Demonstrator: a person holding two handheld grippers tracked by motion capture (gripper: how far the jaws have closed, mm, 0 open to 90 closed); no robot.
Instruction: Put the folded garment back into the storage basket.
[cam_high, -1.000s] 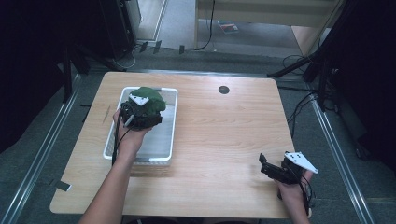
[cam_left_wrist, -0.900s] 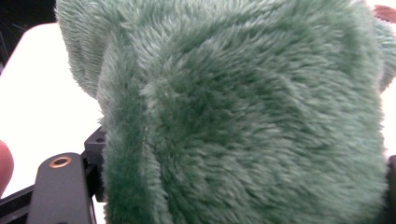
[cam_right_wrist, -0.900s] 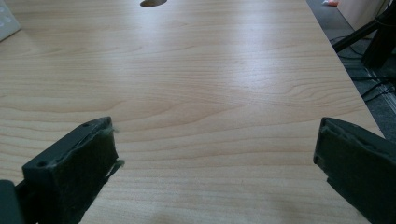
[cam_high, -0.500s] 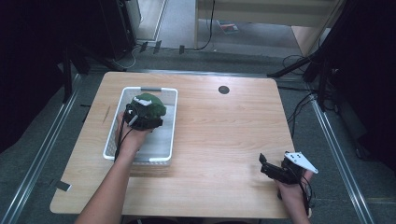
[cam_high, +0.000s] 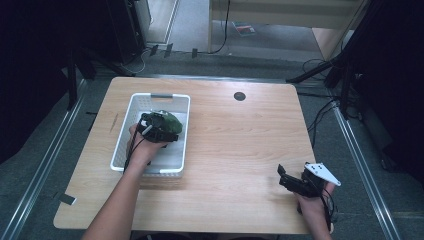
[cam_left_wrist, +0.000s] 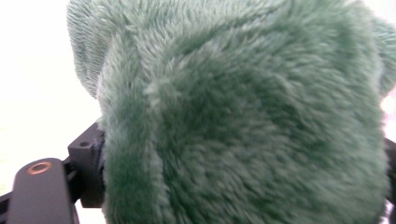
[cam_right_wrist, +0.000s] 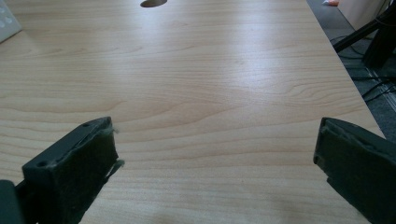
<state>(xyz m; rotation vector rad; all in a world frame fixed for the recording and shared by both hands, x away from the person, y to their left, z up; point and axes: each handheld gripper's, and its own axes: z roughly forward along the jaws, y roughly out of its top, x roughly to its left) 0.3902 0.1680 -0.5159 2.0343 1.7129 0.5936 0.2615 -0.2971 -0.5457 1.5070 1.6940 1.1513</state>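
High view — left gripper (cam_high: 159, 127) over basket (cam_high: 172, 160)

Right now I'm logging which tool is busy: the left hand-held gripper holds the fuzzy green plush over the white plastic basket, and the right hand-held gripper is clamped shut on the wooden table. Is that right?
Not quite. The right hand-held gripper is open, its jaws wide apart over the bare wooden table, as the right gripper view shows. The left hand-held gripper does hold the fuzzy green plush over the white plastic basket.

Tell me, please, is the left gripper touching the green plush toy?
Touching. In the left gripper view the green plush toy presses against the black jaws of the left gripper; the high view shows it held over the white basket.
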